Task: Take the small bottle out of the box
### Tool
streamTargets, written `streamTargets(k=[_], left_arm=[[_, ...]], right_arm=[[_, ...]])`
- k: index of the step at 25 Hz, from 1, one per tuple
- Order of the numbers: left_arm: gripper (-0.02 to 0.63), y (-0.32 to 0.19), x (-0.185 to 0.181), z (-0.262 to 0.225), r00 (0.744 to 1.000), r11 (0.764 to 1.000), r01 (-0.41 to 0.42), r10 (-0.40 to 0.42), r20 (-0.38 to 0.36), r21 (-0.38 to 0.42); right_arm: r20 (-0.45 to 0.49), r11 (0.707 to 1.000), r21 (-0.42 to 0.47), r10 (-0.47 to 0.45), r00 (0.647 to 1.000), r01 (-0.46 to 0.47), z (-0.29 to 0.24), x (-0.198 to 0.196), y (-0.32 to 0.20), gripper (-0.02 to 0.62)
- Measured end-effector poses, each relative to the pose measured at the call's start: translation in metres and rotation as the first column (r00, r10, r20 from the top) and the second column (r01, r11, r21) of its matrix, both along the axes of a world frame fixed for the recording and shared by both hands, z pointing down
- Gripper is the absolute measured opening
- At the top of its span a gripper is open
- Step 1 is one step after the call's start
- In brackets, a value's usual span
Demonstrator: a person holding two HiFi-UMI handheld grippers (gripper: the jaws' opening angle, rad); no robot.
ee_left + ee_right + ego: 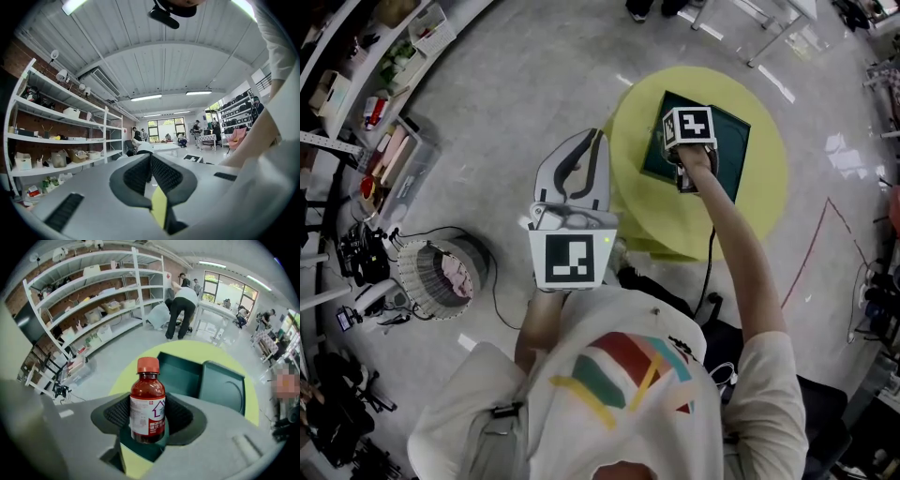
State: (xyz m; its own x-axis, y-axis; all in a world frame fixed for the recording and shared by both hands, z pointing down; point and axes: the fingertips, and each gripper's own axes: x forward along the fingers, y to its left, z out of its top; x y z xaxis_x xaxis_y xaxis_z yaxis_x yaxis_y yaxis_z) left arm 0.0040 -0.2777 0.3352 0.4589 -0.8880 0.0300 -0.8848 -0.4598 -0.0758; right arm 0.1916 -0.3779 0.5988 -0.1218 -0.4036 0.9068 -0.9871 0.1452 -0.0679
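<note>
We hold the right gripper (686,178) out over the round yellow counter (766,192), above the near edge of the dark green box (724,141). In the right gripper view its jaws are clamped on the small bottle (147,401), one ribbed pad pressing each side of the lower body. The bottle stands upright between them, dark reddish brown, with an orange-red cap (148,365) on top and a white label (146,417) facing the camera. Behind it the box lies open, its hollow tray (179,376) next to the flat lid (223,389), both resting on the counter. Dark green shows just under the bottle's base, and we cannot tell whether the base has cleared the box's rim. We keep the left gripper (584,150) close to our chest, well apart from the box, with grey floor below it. In the left gripper view its jaws are pressed together with nothing between them, and they look out at a long room with white shelves (61,140) along the left wall.
</note>
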Motion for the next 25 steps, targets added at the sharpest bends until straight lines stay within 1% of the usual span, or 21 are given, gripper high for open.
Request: streamTargets(k=[2,4,6,8,11,13,16,19,22,24,25], left_arm=[[0.017,0.0,0.001,-0.008,1.0,1.0,0.004,-0.004,-0.01,0.012],[0.017,0.002,0.003,-0.018,1.0,1.0,0.003,-0.002,-0.029,0.023],[0.017,0.004,0.005,-0.028,0.999,0.999,-0.001,0.002,-0.042,0.035],[0.017,0.005,0.007,-0.038,0.998,0.999,-0.005,0.007,-0.06,0.037],[0.017,0.007,0.01,-0.054,0.994,0.999,-0.017,0.021,-0.103,0.04],[0.017,0.009,0.012,-0.068,0.993,0.998,-0.029,0.036,-0.115,0.059],[0.017,0.012,0.016,-0.083,0.991,0.995,-0.048,0.058,-0.121,0.083],[0.017,0.015,0.025,-0.09,0.985,0.993,-0.08,0.092,-0.143,0.086],[0.017,0.021,0.034,-0.102,0.987,0.989,-0.089,0.104,-0.121,0.12],[0.017,0.025,0.04,-0.11,0.989,0.985,-0.094,0.11,-0.099,0.147],[0.017,0.027,0.044,-0.113,0.989,0.983,-0.101,0.116,-0.095,0.154]], right_arm=[[0.018,0.995,0.101,-0.012,1.0,0.01,-0.035,-0.001,-0.013,0.213],[0.028,0.976,0.216,-0.047,0.999,0.039,-0.078,-0.002,-0.019,0.213],[0.043,0.943,0.327,-0.072,0.996,0.054,-0.122,-0.002,-0.019,0.213],[0.052,0.899,0.435,-0.082,0.995,0.051,-0.164,0.0,-0.014,0.213],[0.053,0.807,0.588,-0.093,0.994,0.044,-0.226,0.001,0.001,0.213],[0.055,0.738,0.674,-0.091,0.994,0.031,-0.266,-0.001,0.016,0.213],[0.045,0.63,0.776,-0.099,0.994,0.028,-0.317,-0.008,0.043,0.214],[0.036,0.52,0.854,-0.112,0.993,0.028,-0.354,-0.017,0.07,0.215],[0.017,0.415,0.909,-0.114,0.993,0.032,-0.383,-0.024,0.101,0.215],[-0.011,0.355,0.933,-0.114,0.993,0.051,-0.396,-0.028,0.122,0.215],[-0.024,0.332,0.941,-0.108,0.994,0.059,-0.401,-0.029,0.131,0.215]])
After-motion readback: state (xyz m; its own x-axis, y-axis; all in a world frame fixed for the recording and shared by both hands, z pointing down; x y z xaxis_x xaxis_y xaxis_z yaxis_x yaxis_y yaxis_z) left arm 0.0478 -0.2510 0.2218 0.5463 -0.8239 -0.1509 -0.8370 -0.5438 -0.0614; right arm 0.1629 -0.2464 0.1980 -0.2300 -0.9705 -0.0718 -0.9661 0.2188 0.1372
